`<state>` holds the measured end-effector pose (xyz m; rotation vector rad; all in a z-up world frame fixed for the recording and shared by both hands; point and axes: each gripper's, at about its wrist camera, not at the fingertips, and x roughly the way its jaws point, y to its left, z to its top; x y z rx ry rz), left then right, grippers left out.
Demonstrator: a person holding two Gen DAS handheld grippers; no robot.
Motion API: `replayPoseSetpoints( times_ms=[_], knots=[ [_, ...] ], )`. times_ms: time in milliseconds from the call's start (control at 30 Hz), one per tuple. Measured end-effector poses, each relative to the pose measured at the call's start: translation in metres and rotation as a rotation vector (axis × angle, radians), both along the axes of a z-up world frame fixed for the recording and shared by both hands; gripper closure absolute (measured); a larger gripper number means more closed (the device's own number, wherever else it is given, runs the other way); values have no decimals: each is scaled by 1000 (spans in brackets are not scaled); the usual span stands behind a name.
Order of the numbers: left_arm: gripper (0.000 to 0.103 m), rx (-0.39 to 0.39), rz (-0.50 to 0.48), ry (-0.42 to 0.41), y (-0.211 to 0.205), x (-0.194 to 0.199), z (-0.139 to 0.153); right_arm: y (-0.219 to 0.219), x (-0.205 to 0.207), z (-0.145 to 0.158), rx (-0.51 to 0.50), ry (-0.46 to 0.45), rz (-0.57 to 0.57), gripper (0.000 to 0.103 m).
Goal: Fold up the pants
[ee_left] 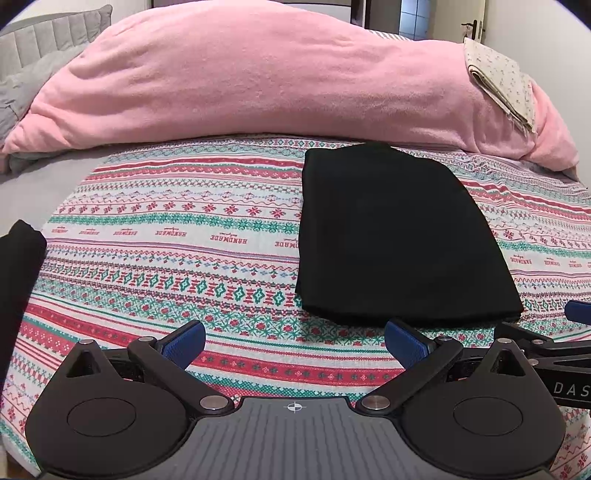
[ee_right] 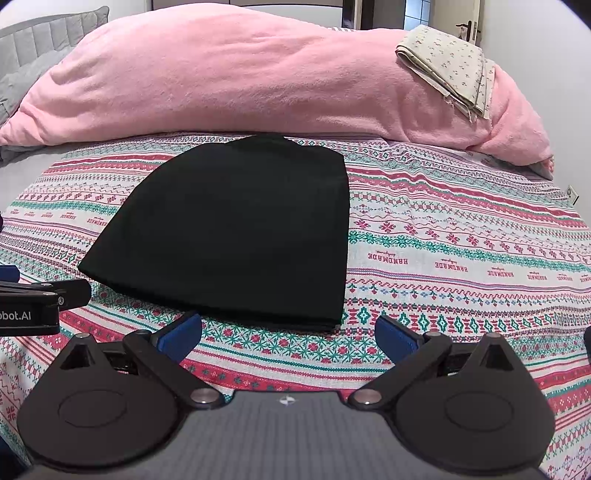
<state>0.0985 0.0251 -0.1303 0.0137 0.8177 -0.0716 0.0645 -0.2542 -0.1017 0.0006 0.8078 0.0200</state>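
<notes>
The black pants [ee_left: 399,236] lie folded into a flat rectangle on the patterned bedspread [ee_left: 166,258]. In the left wrist view they sit ahead and to the right of my left gripper [ee_left: 293,343], which is open with only bedspread between its blue pads. In the right wrist view the folded pants [ee_right: 236,236] lie just ahead and slightly left of my right gripper [ee_right: 288,336], also open and holding nothing. Both grippers hover short of the pants' near edge without touching it. They are side by side, each one's fingers [ee_left: 578,310] showing at the edge of the other's view.
A big pink blanket [ee_left: 258,74] is heaped across the far side of the bed, with a folded floral cloth [ee_left: 506,81] on its right end. A dark cloth [ee_left: 18,277] shows at the left edge. Grey headboard [ee_left: 48,33] far left, door [ee_left: 476,22] far right.
</notes>
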Motion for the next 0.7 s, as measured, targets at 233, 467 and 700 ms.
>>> replayPoseSetpoints(
  times_ms=[233, 467, 700],
  knots=[
    [0, 2, -12, 0, -1, -1, 0, 0, 0, 0, -2, 0, 2, 35],
    [0, -4, -14, 9, -1, 0, -1, 1, 0, 0, 2, 1, 4, 35],
    [0, -13, -13, 19, -1, 1, -1, 1, -1, 0, 3, 0, 8, 35]
  ],
)
